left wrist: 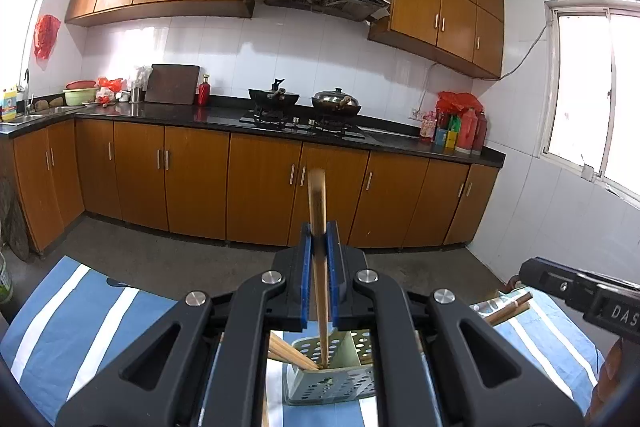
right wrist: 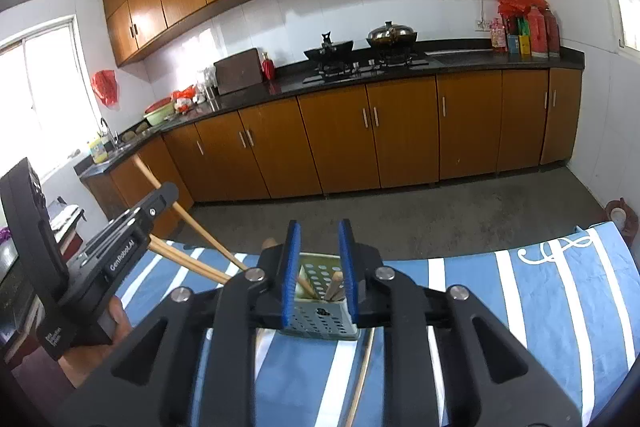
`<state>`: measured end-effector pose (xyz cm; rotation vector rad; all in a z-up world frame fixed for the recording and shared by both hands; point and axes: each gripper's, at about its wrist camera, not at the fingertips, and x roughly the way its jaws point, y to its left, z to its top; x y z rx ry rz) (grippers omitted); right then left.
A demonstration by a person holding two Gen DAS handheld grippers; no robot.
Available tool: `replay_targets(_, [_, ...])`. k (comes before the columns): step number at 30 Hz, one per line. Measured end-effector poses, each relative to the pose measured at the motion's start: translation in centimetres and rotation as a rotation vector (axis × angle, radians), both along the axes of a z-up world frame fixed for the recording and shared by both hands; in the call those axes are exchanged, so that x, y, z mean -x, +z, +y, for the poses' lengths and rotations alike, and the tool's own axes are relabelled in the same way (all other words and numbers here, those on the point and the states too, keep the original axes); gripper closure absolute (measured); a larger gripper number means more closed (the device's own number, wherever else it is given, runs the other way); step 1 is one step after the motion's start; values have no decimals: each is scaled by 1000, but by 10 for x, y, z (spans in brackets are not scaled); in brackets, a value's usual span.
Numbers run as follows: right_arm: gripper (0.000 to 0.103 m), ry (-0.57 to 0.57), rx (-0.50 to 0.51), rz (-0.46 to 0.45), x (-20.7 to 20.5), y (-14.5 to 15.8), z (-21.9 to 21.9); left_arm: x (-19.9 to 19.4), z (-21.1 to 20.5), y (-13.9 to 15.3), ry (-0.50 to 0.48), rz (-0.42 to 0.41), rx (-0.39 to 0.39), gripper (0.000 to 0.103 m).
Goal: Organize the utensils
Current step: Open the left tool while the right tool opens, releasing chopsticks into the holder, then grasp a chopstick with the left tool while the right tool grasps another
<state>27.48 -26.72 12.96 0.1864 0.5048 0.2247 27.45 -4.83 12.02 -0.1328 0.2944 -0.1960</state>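
My left gripper (left wrist: 319, 231) is shut on a wooden chopstick (left wrist: 318, 211) that stands almost upright, its lower tip inside the grey perforated utensil holder (left wrist: 332, 385). Other chopsticks (left wrist: 290, 353) lean in the holder. In the right wrist view the holder (right wrist: 320, 321) sits between my right gripper's (right wrist: 319, 267) blue pads, which stand apart; I cannot tell if they touch it. The left gripper (right wrist: 132, 227) shows at the left, with the held chopstick (right wrist: 188, 219) slanting down to the holder.
The holder stands on a blue and white striped cloth (right wrist: 540, 307). More chopsticks (left wrist: 508, 309) lie at the right on the cloth. One chopstick (right wrist: 362, 379) lies under my right gripper. Kitchen cabinets (left wrist: 260, 183) and a stove (left wrist: 304, 119) are behind.
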Motion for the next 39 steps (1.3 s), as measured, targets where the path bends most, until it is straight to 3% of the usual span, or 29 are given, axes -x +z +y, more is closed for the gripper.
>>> replay_targets(8, [72,-64,28,-71,38,9,-13,22,10,16,3,-38,23,95])
replay_targets(14, [69,-127,61,-42,65,-19,-36,60,36,18,17,-47,38,94])
replay_targets(18, [68,-156,89,37,71,-59,-42,81,58,-6,67,10,-5,68])
replay_targets(24, [68,-149,111,174,71,-130,-27,88,80,-70,120,170,-89,68])
replay_targets(30, [69,-71,146,283,69,-191,17,89,81,-130,95,330,-131,68])
replay_targets(39, [78,-79,164,363,68,-233,36,98,64,-166,18,414,-172,66])
